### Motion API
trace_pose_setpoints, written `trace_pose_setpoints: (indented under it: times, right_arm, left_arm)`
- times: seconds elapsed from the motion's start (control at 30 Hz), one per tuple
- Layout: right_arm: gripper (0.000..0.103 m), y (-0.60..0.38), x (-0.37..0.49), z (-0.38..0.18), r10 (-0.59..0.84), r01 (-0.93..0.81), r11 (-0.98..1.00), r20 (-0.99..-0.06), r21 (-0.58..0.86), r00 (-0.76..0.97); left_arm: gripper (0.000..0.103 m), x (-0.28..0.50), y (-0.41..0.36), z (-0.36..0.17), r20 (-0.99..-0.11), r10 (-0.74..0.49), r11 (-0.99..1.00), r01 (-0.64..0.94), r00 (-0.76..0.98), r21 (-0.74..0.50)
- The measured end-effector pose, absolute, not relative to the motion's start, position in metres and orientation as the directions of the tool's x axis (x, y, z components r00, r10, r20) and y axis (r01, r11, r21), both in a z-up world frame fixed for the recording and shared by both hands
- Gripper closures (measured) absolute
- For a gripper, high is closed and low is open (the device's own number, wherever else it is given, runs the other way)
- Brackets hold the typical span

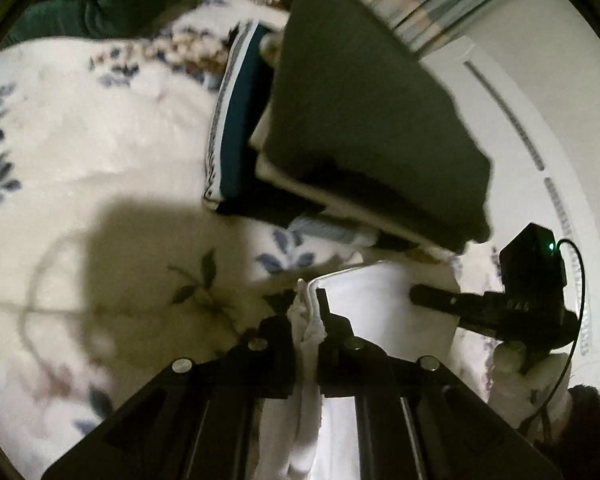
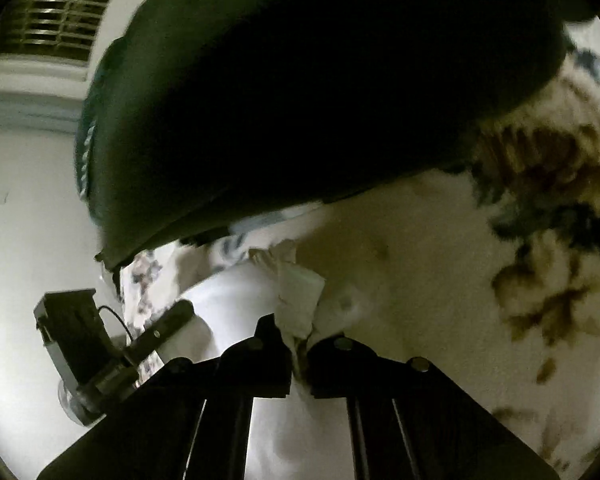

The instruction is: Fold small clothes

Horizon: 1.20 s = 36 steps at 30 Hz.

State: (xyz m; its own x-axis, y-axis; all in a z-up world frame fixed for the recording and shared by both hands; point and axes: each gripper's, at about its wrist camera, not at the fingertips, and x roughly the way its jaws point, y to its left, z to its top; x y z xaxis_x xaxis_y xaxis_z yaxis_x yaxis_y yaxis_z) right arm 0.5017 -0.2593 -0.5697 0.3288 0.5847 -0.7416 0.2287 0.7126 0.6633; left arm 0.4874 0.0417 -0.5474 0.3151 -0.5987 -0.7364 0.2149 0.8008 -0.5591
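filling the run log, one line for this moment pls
left gripper: shut on white cloth garment | right gripper: shut on garment | stack of folded clothes ahead

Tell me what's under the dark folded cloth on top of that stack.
Under the dark folded cloth a cream layer shows, with a navy white-trimmed piece beside it. All rest on the floral bedspread. Any deeper layers are covered.

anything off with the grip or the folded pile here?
Nothing damaged. Both grippers are shut on the white garment: left gripper, right gripper. The only oddity is the folded stack: the dark top piece sits skewed, so the cream layer and striped blue piece stick out underneath.
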Motion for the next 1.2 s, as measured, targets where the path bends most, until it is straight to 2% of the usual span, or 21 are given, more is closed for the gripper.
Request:
trace_pose_setpoints:
  times: [0.3, 0.4, 0.5, 0.53, 0.57, 0.63, 0.77, 0.87, 1.07, 1.1, 1.2]
  right_arm:
    - [0.098, -0.245, 0.414, -0.479, 0.607, 0.076, 0.719, -0.677, 0.691, 0.415]
    - [0.097, -0.239, 0.367, -0.461, 0.622, 0.028, 0.728, -0.677, 0.685, 0.393]
    - [0.088, -0.226, 0.320, -0.466, 0.631, 0.011, 0.744, -0.707, 0.669, 0.320]
    - [0.077, -0.221, 0.304, -0.471, 0.638, 0.008, 0.746, -0.717, 0.666, 0.280]
    - [0.060, -0.215, 0.284, -0.480, 0.640, 0.011, 0.753, -0.736, 0.658, 0.221]
    - [0.049, -0.209, 0.250, -0.496, 0.620, 0.030, 0.778, -0.774, 0.628, 0.126]
    - [0.049, -0.219, 0.208, -0.515, 0.616, 0.112, 0.778, -0.786, 0.618, 0.058]
    - [0.048, -0.234, 0.200, -0.516, 0.619, 0.181, 0.759, -0.779, 0.626, 0.098]
    - [0.048, -0.233, 0.226, -0.522, 0.652, 0.259, 0.679, -0.726, 0.687, 0.216]
    - [0.048, -0.226, 0.234, -0.523, 0.646, 0.253, 0.684, -0.729, 0.684, 0.227]
    - [0.050, -0.193, 0.254, -0.535, 0.551, 0.216, 0.782, -0.811, 0.584, 0.197]
  left_arm:
    - [0.096, 0.388, 0.061, -0.469, -0.641, -0.654, 0.752, 0.251, 0.400, -0.610]
    - [0.090, 0.355, 0.063, -0.463, -0.640, -0.665, 0.740, 0.223, 0.385, -0.634]
    - [0.071, 0.304, 0.079, -0.468, -0.683, -0.641, 0.760, 0.166, 0.350, -0.628]
    - [0.061, 0.284, 0.087, -0.474, -0.708, -0.622, 0.775, 0.140, 0.335, -0.616]
    - [0.052, 0.265, 0.095, -0.481, -0.727, -0.609, 0.785, 0.109, 0.318, -0.610]
    - [0.051, 0.235, 0.111, -0.494, -0.760, -0.587, 0.797, 0.034, 0.279, -0.604]
    - [0.051, 0.197, 0.134, -0.509, -0.802, -0.556, 0.810, -0.072, 0.220, -0.582]
    - [0.051, 0.201, 0.137, -0.508, -0.811, -0.535, 0.818, -0.091, 0.237, -0.567]
    - [0.050, 0.245, 0.098, -0.505, -0.816, -0.492, 0.860, 0.023, 0.302, -0.510]
    - [0.050, 0.253, 0.085, -0.510, -0.836, -0.456, 0.884, 0.049, 0.306, -0.465]
    - [0.051, 0.267, 0.060, -0.548, -0.903, -0.361, 0.932, 0.100, 0.234, -0.347]
